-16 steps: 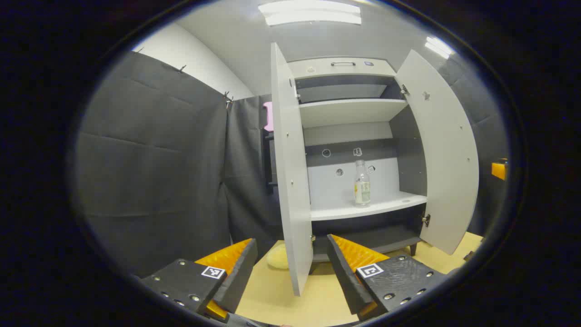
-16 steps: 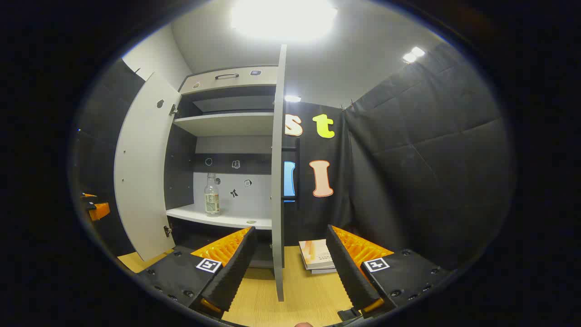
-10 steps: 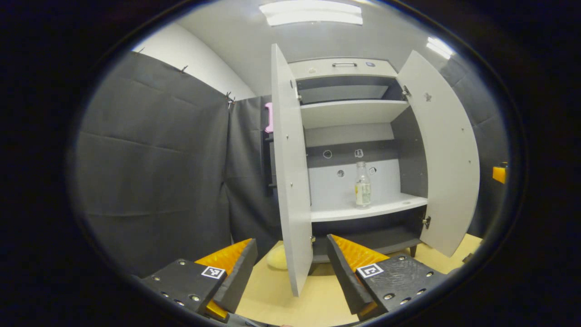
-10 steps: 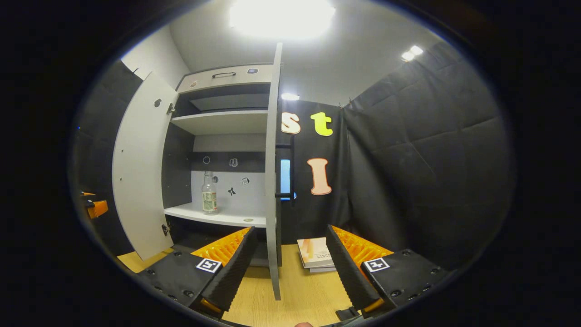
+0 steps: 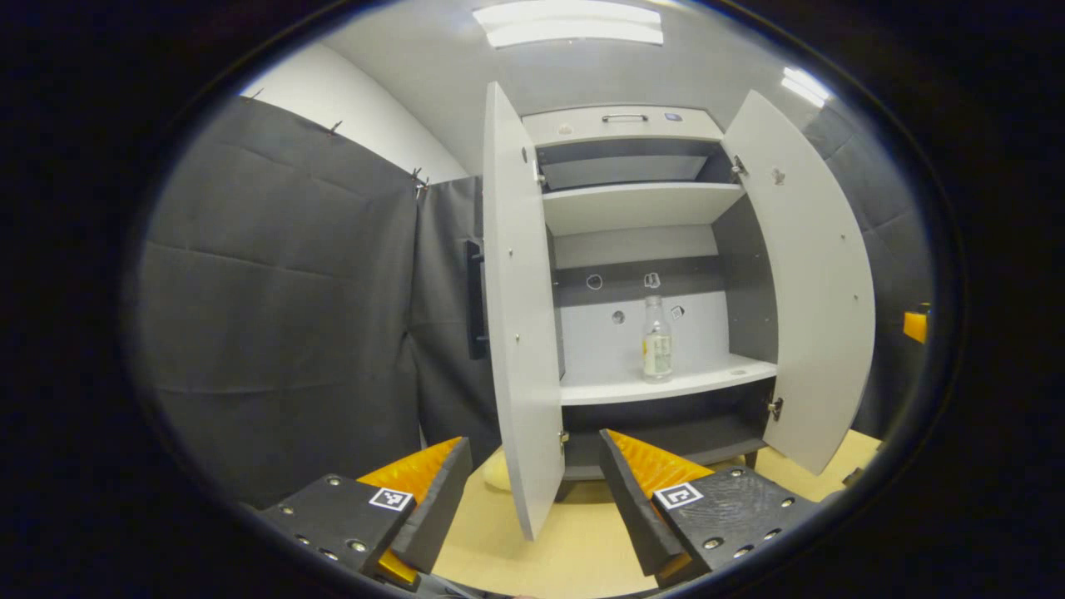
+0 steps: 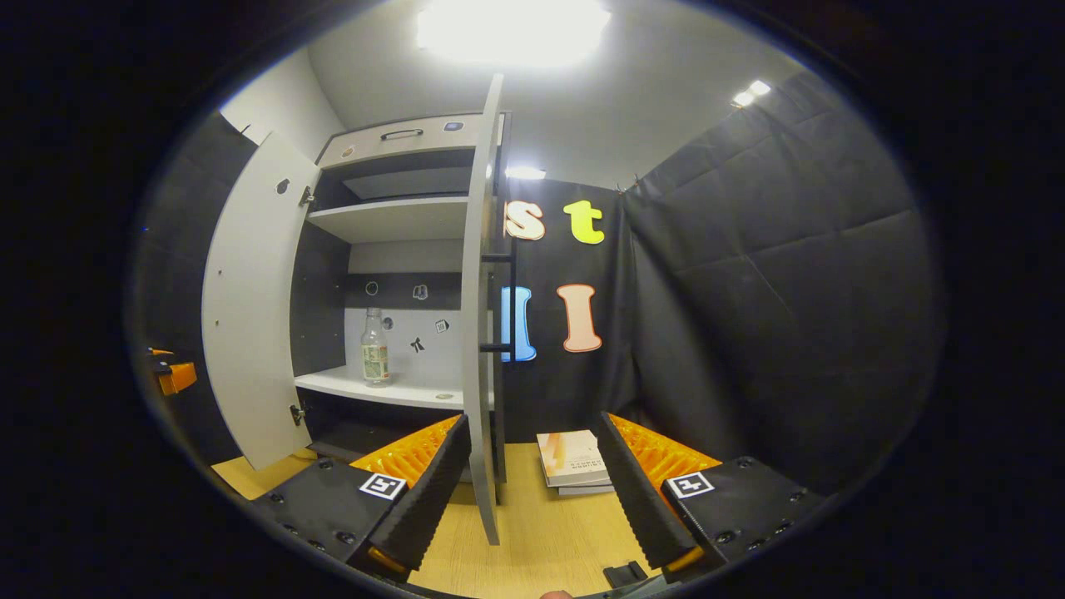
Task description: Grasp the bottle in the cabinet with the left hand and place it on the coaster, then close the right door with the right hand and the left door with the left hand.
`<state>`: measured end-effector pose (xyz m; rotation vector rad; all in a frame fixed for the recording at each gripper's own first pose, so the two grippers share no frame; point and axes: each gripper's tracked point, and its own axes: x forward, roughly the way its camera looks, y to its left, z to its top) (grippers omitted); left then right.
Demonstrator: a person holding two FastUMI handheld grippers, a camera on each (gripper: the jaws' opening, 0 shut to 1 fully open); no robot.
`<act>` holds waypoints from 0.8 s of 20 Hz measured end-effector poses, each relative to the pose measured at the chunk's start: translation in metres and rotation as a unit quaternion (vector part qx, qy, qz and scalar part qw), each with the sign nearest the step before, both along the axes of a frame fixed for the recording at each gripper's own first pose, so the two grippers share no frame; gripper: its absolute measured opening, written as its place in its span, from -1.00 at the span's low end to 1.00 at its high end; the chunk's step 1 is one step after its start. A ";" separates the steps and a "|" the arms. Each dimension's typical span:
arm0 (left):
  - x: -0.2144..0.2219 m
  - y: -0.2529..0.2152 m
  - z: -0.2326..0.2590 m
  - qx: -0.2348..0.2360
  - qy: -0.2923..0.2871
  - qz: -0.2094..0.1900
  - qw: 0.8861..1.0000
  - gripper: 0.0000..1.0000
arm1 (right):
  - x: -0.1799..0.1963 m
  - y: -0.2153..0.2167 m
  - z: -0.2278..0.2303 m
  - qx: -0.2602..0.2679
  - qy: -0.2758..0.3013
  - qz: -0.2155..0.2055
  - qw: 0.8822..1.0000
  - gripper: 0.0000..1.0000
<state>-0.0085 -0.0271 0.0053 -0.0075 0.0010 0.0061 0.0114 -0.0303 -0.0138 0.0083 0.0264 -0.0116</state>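
Recording booth, staged as a home corner. Padded black cloth (image 5: 283,299) hangs on clips as walls, left in the left gripper view, right in the right gripper view; white wall and ceiling panel lights (image 5: 569,22) above. Centre: a grey cabinet (image 5: 632,216), doors open, on a wood-look tabletop (image 6: 549,532), with books (image 6: 570,459) beside it.

Clear glass bottle (image 6: 374,348) upright on white cabinet shelf (image 6: 391,389); both grey doors open; right gripper (image 6: 532,491) jaws apart.
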 end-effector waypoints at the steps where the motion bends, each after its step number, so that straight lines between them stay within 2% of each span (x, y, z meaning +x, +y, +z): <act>1: -0.001 -0.005 0.003 -0.001 -0.001 -0.001 1.000 0.80 | 0.001 -0.004 -0.002 -0.002 0.001 0.001 1.000 0.96; 5: 0.006 -0.033 0.016 -0.003 -0.005 -0.013 1.000 0.80 | -0.002 -0.023 -0.013 -0.004 0.005 0.008 1.000 0.96; 11: 0.019 -0.069 0.035 -0.039 0.004 -0.024 0.999 0.80 | 0.003 -0.048 -0.037 0.007 0.013 0.029 0.999 0.95; 13: 0.023 -0.076 0.044 -0.039 0.001 -0.030 0.999 0.80 | 0.005 -0.055 -0.043 0.013 0.019 0.029 0.999 0.95; 14: 0.026 -0.078 0.050 -0.038 -0.002 -0.033 0.999 0.80 | 0.005 -0.059 -0.047 0.017 0.023 0.027 0.999 0.89; 15: 0.030 -0.082 0.056 -0.037 -0.007 -0.037 0.999 0.76 | 0.005 -0.062 -0.048 0.021 0.024 0.025 0.999 0.95; 16: 0.034 -0.086 0.061 -0.036 -0.010 -0.040 0.998 0.80 | 0.007 -0.066 -0.049 0.025 0.024 0.021 0.999 0.89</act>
